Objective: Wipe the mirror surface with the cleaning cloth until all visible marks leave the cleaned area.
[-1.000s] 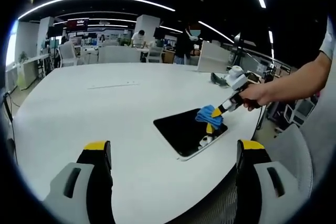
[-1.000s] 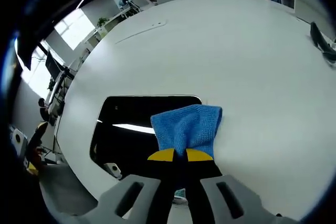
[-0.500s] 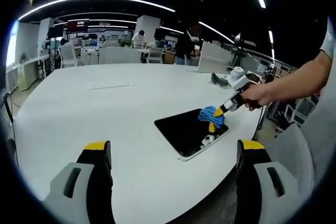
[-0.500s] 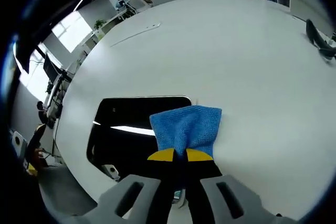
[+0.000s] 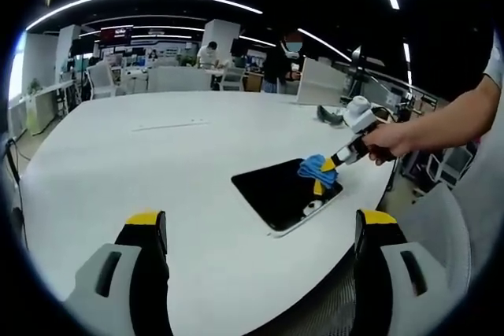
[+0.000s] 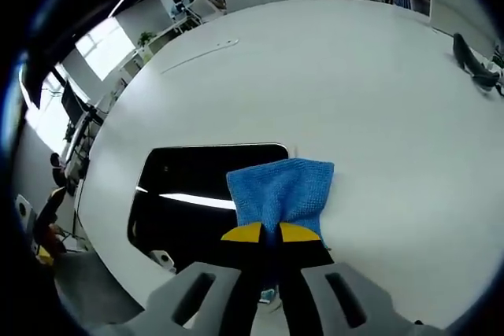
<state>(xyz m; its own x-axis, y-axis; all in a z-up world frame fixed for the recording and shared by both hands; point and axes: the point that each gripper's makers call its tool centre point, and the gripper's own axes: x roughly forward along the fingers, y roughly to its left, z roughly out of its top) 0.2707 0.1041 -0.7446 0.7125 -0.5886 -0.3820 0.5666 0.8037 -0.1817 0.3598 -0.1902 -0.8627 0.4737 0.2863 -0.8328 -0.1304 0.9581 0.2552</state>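
Note:
A dark rectangular mirror [image 5: 277,190] [image 6: 197,186] with a pale rim lies flat on the white table near its edge. My right gripper [image 6: 270,233] [image 5: 324,166] is shut on a blue cleaning cloth [image 6: 282,193] [image 5: 314,168], which rests on the mirror's edge and partly on the table beside it. A person's hand [image 5: 384,141] holds that gripper in the left gripper view. My left gripper [image 5: 260,226] stands open above the near table edge, well short of the mirror, with nothing between its fingers.
The white round table [image 5: 142,155] stretches far to the back and left. A dark object [image 6: 472,60] [image 5: 329,118] lies on the table beyond the mirror. A mesh chair [image 5: 331,304] sits below the table edge. Desks and people stand in the far background.
The right gripper and the cloth shifted slightly along the mirror's edge. The left gripper has stayed still.

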